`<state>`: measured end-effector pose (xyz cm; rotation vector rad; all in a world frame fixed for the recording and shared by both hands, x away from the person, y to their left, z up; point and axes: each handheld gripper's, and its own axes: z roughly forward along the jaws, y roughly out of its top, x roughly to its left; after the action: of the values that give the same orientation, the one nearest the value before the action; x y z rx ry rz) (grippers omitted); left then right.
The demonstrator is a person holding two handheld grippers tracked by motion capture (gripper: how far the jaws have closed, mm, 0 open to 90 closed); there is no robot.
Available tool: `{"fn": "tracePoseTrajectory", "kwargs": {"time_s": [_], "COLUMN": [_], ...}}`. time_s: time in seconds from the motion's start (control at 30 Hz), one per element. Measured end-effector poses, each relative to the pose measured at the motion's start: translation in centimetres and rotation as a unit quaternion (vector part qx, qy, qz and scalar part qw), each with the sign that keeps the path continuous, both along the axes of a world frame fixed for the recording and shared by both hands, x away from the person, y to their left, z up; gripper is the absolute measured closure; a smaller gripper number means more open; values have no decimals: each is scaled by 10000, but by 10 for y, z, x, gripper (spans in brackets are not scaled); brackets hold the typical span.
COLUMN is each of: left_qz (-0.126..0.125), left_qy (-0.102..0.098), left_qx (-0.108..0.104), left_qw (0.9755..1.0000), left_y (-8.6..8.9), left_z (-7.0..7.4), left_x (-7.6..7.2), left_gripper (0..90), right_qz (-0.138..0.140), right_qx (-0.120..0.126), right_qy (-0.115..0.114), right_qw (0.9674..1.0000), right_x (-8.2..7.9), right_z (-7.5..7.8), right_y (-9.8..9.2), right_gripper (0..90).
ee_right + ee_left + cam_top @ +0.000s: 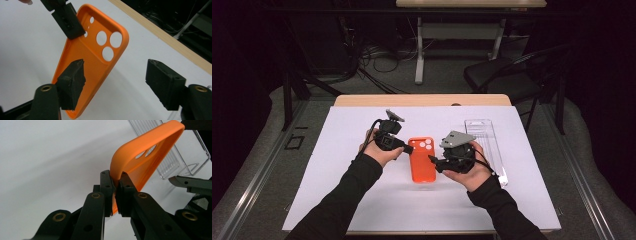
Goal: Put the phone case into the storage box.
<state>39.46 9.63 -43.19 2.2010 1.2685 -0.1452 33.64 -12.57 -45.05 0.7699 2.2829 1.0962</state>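
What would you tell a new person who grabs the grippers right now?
Left gripper: shut on the edge of the orange phone case, holding it tilted up off the white table.
Right gripper: open, jaws either side of the case's other edge, pads not pressing.
Clear plastic tray: empty, lying to the right.
Done: case lifted by the left.
Left: probably close the right on the case, then go on with both.

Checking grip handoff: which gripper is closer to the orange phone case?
Left. The left gripper is clamped on the orange phone case edge; the right gripper has jaws apart at its other side, not pressing.
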Motion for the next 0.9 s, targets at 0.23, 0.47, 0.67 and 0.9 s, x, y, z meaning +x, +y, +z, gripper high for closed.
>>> {"fn": "tracePoseTrajectory", "kwargs": {"time_s": [0.23,0.47,0.67,0.9], "left_qz": [26,-8,-35,-52], "left_qy": [17,14,0,-8], "left_qx": [27,41,80,119], "left_qw": [10000,10000,10000,9999], "left_y": [-2,-3,-5,-6], "left_z": [0,1,0,1], "left_x": [-1,-1,-2,-2], "left_gripper": [849,848,849,849], "right_qz": [-135,-87,-138,-196], "right_qx": [-216,-193,-201,-134], "right_qy": [-103,-129,-97,31], "right_qw": [9996,9997,9997,9997], "right_x": [0,2,5,6], "right_z": [6,10,10,11], "right_y": [9,16,18,18], "right_gripper": [422,464,478,566]}}
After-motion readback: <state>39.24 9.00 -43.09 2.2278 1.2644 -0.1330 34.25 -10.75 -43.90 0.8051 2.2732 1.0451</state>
